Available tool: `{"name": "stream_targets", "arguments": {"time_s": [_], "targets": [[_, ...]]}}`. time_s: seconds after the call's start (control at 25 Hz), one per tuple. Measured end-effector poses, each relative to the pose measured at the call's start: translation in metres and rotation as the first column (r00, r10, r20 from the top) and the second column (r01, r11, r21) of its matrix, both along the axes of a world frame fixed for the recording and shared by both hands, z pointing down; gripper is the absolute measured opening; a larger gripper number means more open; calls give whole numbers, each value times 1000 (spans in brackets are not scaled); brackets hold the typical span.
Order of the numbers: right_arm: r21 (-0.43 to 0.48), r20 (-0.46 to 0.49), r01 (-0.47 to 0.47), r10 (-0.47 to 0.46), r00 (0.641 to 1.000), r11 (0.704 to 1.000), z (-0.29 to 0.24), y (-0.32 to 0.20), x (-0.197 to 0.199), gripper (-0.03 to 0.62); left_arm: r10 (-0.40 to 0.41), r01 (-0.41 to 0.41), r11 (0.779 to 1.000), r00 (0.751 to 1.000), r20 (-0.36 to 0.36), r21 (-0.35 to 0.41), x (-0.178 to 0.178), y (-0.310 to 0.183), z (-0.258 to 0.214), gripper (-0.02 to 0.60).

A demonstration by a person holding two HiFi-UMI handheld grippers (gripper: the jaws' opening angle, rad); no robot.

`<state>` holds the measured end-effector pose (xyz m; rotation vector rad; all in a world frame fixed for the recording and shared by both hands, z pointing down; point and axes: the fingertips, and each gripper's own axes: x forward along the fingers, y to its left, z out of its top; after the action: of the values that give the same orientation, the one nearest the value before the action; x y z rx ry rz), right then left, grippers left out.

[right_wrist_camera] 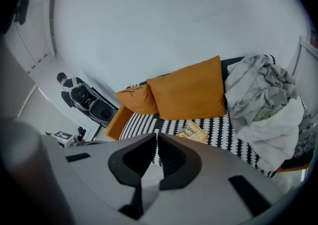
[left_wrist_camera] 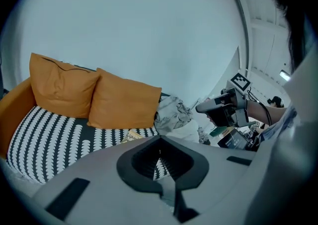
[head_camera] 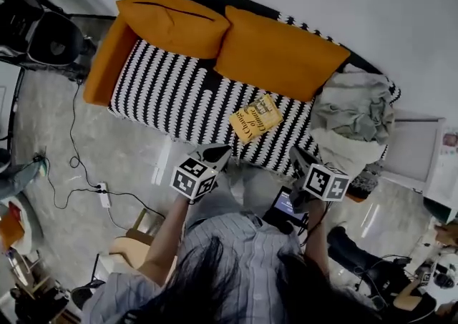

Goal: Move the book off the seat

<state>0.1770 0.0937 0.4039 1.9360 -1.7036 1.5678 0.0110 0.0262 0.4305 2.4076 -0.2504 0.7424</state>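
A thin yellow book [head_camera: 256, 116] lies flat on the black-and-white patterned sofa seat [head_camera: 164, 90], near its front edge and just below the right orange cushion [head_camera: 279, 54]. Both grippers hover in front of the sofa, short of the book and not touching it. My left gripper [head_camera: 217, 151] is shut with nothing between its jaws; its own view shows the book [left_wrist_camera: 130, 135] low beyond the closed jaws [left_wrist_camera: 160, 158]. My right gripper [head_camera: 298, 156] is also shut and empty, and the book [right_wrist_camera: 194, 132] lies ahead of its jaws [right_wrist_camera: 155, 150].
A second orange cushion [head_camera: 172, 23] leans at the back left. A heap of grey and white blankets [head_camera: 354, 115] fills the sofa's right end. A power strip with cables [head_camera: 104, 194] lies on the floor at left. A white cabinet [head_camera: 415, 147] stands at right.
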Motion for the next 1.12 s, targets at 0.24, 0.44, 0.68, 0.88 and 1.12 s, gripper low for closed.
{"name": "stream_targets", "arguments": {"time_s": [0.24,0.44,0.68,0.88,1.12], "targets": [[-25,-9,97,-97,995,995,26,-26,45,25,-151,145,983,988,-45,-113,21,-10,20,11],[-57,21,223,-222,975,973,68,-48,58,25,-306,302,935,952,7,-184,29,-15,53,12],[-118,69,356,-350,934,927,133,-74,68,25,-397,404,883,914,80,-240,41,-13,93,14],[-144,88,475,-467,880,868,188,-94,72,25,-395,423,873,905,154,-244,50,-13,132,14],[-151,134,615,-600,789,774,246,-103,72,26,-441,490,833,868,229,-258,52,-24,176,20]]}}
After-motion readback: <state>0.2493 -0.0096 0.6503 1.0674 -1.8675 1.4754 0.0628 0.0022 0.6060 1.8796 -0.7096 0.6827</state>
